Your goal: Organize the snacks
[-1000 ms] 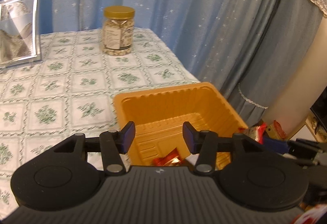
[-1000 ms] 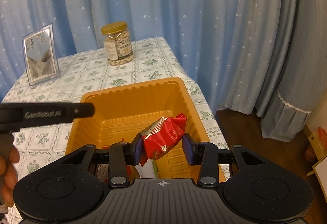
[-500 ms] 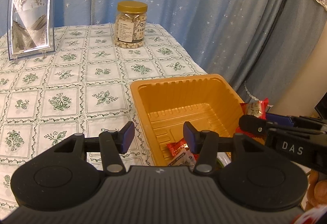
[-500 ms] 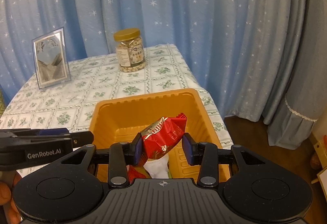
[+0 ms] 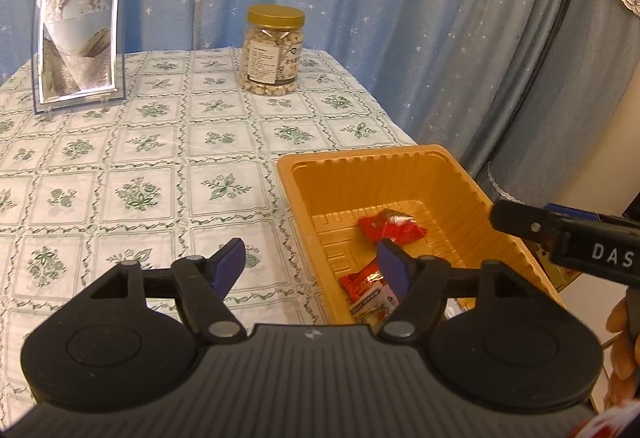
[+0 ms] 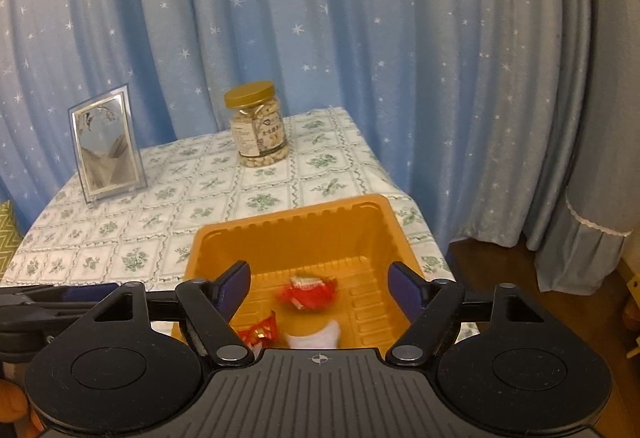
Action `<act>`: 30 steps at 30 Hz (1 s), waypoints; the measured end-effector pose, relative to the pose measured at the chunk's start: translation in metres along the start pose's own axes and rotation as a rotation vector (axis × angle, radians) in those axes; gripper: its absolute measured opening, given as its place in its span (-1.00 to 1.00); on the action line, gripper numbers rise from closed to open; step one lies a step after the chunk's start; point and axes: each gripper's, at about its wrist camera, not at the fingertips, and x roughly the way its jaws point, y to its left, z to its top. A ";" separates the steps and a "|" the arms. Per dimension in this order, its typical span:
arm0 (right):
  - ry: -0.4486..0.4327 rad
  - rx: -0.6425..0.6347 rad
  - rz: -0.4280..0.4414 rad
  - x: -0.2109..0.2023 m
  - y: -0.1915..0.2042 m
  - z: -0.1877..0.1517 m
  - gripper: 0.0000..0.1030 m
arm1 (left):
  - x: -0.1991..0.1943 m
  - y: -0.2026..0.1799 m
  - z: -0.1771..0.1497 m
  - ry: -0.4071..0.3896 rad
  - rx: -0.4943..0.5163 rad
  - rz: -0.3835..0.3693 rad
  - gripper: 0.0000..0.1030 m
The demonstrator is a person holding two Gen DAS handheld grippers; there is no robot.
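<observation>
Right gripper just opened, empty; red snack blurred, sharp in left view

Both wrist cameras angled down over the table, close above the shared orange tray, curtain behind

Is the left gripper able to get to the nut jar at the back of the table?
Probably yes. The left gripper is open and empty, and only bare tablecloth lies between it and the nut jar; the orange tray sits off to the side.

Star-dotted blue curtains behind a floral-clothed table, wooden floor.
</observation>
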 end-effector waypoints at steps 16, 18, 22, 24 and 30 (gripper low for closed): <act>0.052 0.050 -0.055 -0.073 0.003 -0.018 0.47 | -0.074 -0.008 -0.021 -0.046 0.014 0.079 1.00; 0.055 0.047 -0.051 -0.084 0.007 -0.021 0.47 | -0.086 -0.009 -0.022 -0.047 0.006 0.081 1.00; 0.062 0.047 -0.043 -0.105 0.016 -0.028 0.48 | -0.108 -0.011 -0.028 -0.057 -0.002 0.076 1.00; 0.064 0.055 -0.031 -0.115 0.020 -0.031 0.50 | -0.120 -0.012 -0.032 -0.069 -0.001 0.080 1.00; 0.062 0.034 -0.027 -0.141 0.032 -0.045 0.66 | -0.152 -0.013 -0.045 -0.097 -0.001 0.105 1.00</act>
